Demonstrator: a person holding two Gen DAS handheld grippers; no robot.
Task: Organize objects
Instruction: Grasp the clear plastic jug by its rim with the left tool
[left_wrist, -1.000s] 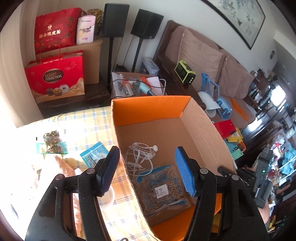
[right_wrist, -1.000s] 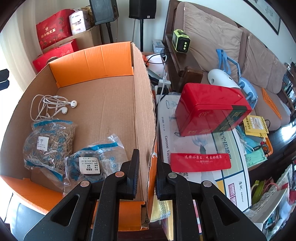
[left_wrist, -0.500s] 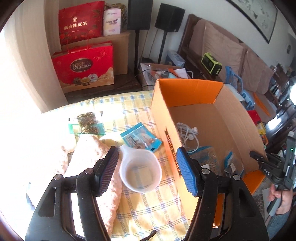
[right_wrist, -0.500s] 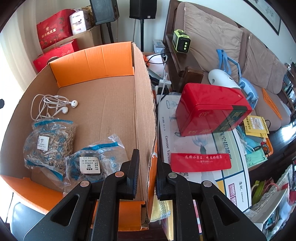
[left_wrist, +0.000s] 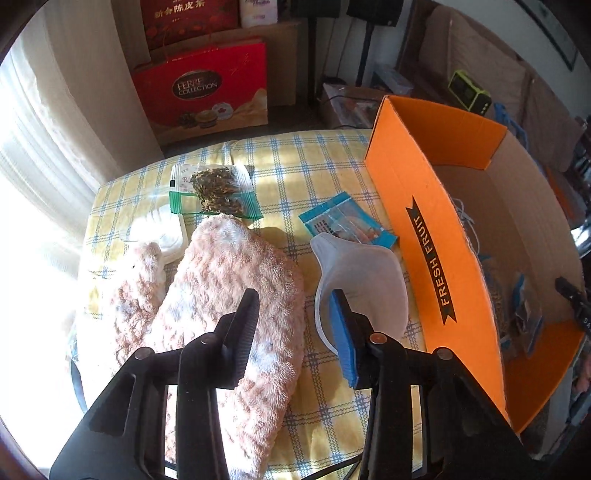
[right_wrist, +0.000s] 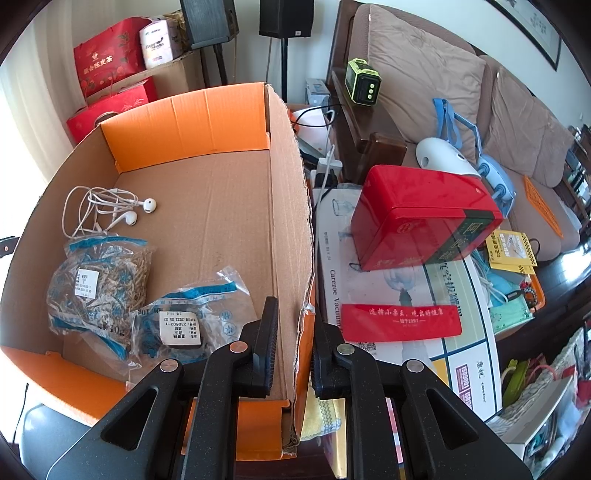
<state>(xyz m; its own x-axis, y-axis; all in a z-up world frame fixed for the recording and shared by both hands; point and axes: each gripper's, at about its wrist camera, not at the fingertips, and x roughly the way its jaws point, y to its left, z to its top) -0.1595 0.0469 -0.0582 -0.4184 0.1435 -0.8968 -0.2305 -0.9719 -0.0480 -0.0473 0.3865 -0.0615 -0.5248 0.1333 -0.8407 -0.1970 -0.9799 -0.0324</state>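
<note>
Translucent measuring cup (left_wrist: 360, 273) sits just beyond the left gripper (left_wrist: 293, 325) (jaws apart, lately narrowing, nothing between).

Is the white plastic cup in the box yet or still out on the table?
Out: the cup lies on the checked cloth beside the box.

"FRESH FRUIT" runs down the orange box (left_wrist: 436, 258). A red bag (left_wrist: 207, 92) reads "COLLECTION". The white carton (right_wrist: 369, 291) under the red tin (right_wrist: 413, 218) reads "Carezoe".
</note>
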